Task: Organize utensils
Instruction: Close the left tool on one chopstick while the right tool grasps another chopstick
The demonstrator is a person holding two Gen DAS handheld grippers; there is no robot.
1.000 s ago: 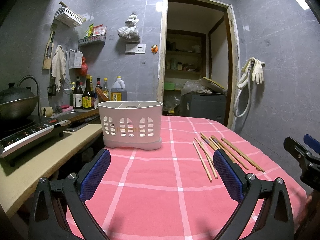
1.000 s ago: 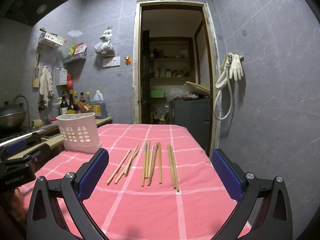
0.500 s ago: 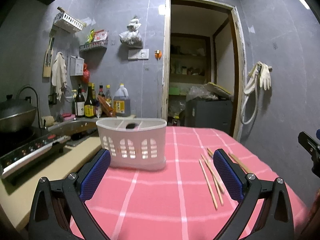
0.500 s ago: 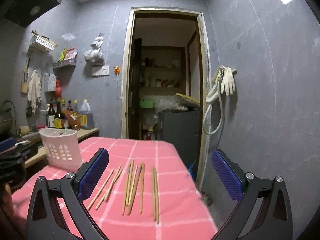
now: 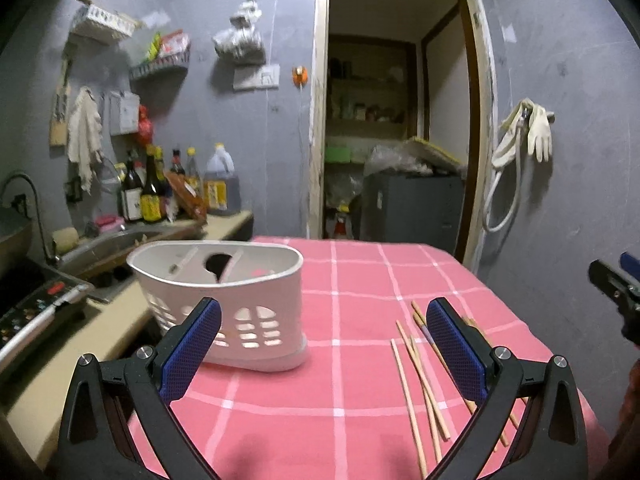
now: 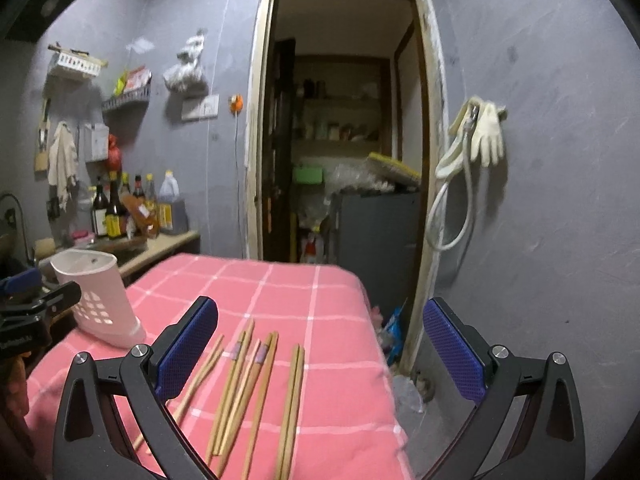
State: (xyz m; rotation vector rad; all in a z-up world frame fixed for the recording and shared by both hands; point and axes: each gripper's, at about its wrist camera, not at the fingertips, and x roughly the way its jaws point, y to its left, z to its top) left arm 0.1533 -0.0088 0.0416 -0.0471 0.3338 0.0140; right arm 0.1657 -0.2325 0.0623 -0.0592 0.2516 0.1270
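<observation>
A white perforated utensil holder (image 5: 224,304) stands on the pink checked tablecloth (image 5: 344,280), left of centre; it also shows in the right wrist view (image 6: 100,300). Several wooden chopsticks (image 5: 420,372) lie loose to its right; in the right wrist view the chopsticks (image 6: 256,388) lie just below and between the fingers. My left gripper (image 5: 324,348) is open and empty, just in front of the holder. My right gripper (image 6: 316,352) is open and empty above the chopsticks. Each gripper shows at the edge of the other's view.
A counter (image 5: 100,332) with a sink, bottles (image 5: 148,196) and a stove (image 5: 32,312) runs along the left. An open doorway (image 5: 396,128) to a storeroom is behind the table. The table's right edge (image 6: 380,360) drops to the floor. Gloves and a hose (image 6: 476,148) hang on the right wall.
Both grippers have moved forward and tilted down. The holder is closer to the left gripper. The chopsticks now lie right under the right gripper. Both stay open.
</observation>
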